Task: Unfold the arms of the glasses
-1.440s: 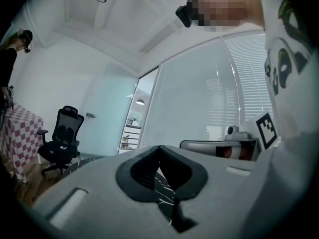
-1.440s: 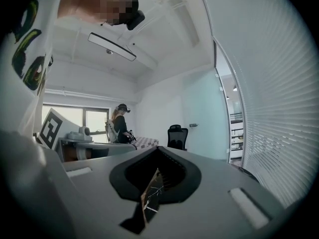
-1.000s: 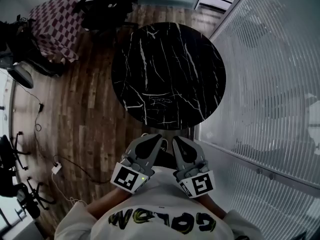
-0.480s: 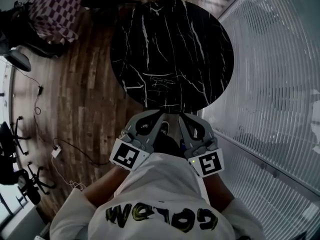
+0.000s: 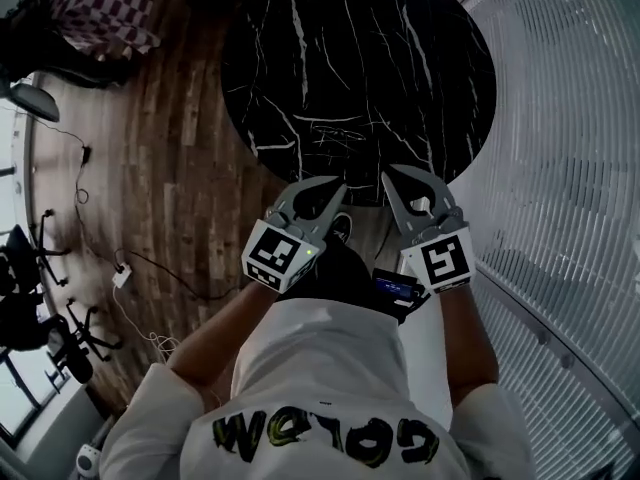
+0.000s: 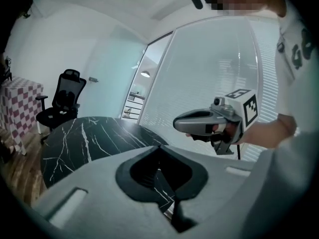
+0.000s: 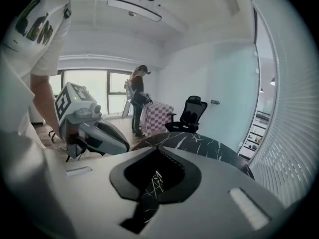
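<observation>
Left gripper point(image 5: 333, 188) and right gripper point(image 5: 400, 176) fingers are clenched empty, and those glasses point(image 5: 328, 133) look light, wiry, fragile (I'd grab the bridge).

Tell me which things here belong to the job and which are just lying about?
Job:
- left hand-held gripper, shut and empty
- right hand-held gripper, likewise
- black marble table
- faint wiry outline on it, possibly the glasses

Lying about:
- office chair
- checkered cloth
- power strip with floor cables
- person standing in the background
</observation>
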Demonstrator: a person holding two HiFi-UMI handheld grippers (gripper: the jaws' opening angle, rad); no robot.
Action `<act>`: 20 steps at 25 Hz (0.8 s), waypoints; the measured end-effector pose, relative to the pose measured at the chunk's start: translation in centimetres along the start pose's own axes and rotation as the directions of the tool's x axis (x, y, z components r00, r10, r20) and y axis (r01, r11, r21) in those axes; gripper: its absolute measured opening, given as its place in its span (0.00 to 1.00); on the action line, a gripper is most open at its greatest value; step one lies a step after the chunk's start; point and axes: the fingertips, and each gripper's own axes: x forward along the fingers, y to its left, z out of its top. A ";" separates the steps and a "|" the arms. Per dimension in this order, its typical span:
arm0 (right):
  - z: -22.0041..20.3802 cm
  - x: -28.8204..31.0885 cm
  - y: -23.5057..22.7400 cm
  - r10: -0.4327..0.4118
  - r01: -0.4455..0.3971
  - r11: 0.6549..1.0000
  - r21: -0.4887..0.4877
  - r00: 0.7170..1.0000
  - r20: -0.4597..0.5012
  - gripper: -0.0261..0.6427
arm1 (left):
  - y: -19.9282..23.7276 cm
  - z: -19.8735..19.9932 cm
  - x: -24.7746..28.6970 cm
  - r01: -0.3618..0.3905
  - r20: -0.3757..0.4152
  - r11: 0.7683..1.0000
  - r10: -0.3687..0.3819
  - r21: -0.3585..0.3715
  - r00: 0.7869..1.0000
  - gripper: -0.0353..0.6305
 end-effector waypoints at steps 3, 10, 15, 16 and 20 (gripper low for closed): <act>-2.8 2.8 -0.9 0.020 -0.022 0.999 -0.040 0.998 -0.053 0.04 | 1.5 -2.8 2.1 -0.013 -0.049 1.000 0.011 -0.022 0.999 0.08; -9.8 8.4 -1.9 0.077 -0.093 0.992 -0.083 0.982 -0.173 0.06 | 4.1 -8.6 6.0 -0.036 -0.137 0.997 0.026 -0.070 0.990 0.09; -14.3 11.1 -2.5 0.097 -0.130 0.985 -0.111 0.960 -0.263 0.10 | 5.7 -11.7 8.0 -0.065 -0.174 0.990 0.043 -0.125 0.984 0.13; -14.9 11.5 -2.7 0.097 -0.136 0.983 -0.125 0.955 -0.279 0.10 | 6.0 -12.2 8.4 -0.073 -0.179 0.988 0.049 -0.134 0.983 0.13; -17.2 13.3 -3.3 0.112 -0.167 0.975 -0.148 0.939 -0.324 0.12 | 7.5 -13.9 9.8 -0.118 -0.195 0.979 0.084 -0.167 0.977 0.14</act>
